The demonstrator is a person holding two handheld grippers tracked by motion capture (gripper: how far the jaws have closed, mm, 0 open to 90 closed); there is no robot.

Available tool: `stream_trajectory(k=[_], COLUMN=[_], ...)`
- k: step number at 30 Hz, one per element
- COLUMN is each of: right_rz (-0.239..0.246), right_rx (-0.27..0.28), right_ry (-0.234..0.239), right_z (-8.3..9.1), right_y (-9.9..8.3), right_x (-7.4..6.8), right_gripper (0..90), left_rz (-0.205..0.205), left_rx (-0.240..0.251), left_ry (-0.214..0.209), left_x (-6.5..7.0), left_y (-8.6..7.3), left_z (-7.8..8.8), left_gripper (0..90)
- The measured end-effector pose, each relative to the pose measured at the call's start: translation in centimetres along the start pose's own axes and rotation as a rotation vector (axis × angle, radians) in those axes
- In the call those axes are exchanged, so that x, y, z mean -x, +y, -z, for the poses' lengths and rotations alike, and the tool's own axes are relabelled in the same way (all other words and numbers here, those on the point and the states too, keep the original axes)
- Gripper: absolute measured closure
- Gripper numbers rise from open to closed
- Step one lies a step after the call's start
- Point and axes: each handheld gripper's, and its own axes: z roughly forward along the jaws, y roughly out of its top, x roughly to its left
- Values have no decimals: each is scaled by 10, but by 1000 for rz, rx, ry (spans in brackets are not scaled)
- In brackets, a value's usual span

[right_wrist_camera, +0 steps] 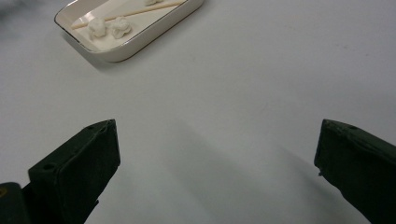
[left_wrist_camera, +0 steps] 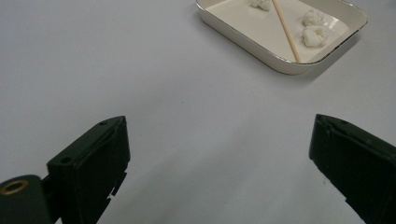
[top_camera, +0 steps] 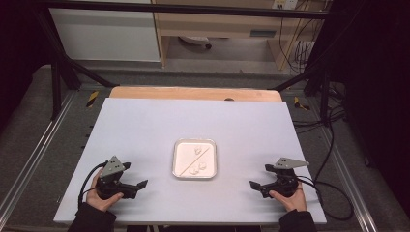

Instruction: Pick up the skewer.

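Both grippers at rest with jaws spread wide and empty: the tray (top_camera: 195, 158), bearing a skewer (left_wrist_camera: 285, 29) and three white lumps, lies ahead between left gripper (top_camera: 140, 185) and right gripper (top_camera: 253, 185); approach the skewer squarely, low over its rim.

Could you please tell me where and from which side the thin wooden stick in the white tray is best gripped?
Probably near the middle of the stick, from straight above: it lies flat and diagonal across the tray, ends by the rim, white lumps on both sides. Set jaws across its length.
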Motion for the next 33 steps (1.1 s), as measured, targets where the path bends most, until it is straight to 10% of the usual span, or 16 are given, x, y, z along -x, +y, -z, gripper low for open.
stream_trajectory(k=[33], right_rz=[8], right_rx=[-14], right_ry=[-6], right_z=[1], right_y=[0], right_x=[0], right_gripper=[7], left_rz=[-25], left_rx=[-24], left_ry=[11], left_x=[10], left_y=[13], left_z=[-7], left_gripper=[55])
